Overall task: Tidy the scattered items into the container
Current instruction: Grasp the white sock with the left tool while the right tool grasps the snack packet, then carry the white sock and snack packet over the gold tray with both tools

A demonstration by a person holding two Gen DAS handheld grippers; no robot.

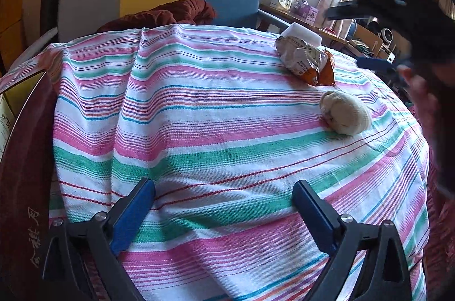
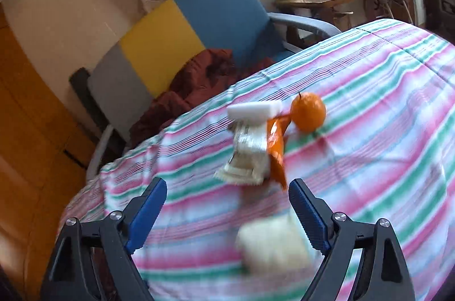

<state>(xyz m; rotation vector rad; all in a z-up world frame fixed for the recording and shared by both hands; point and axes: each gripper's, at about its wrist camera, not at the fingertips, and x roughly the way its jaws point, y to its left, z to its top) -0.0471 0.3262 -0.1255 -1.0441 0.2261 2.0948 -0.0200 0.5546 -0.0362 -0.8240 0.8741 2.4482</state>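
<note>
Two grippers hover over the striped tabletop (image 1: 199,107), jaws apart on both, nothing held. The left gripper (image 1: 223,197) is near the front edge; the sock ball (image 1: 345,116) lies far right of it, the snack bag (image 1: 308,60) beyond, touching a white box (image 1: 304,34). From the right gripper (image 2: 227,197), the sock ball (image 2: 273,244) sits between the jaws, blurred; an orange (image 2: 308,111) rests beside the bag (image 2: 256,153)
</note>
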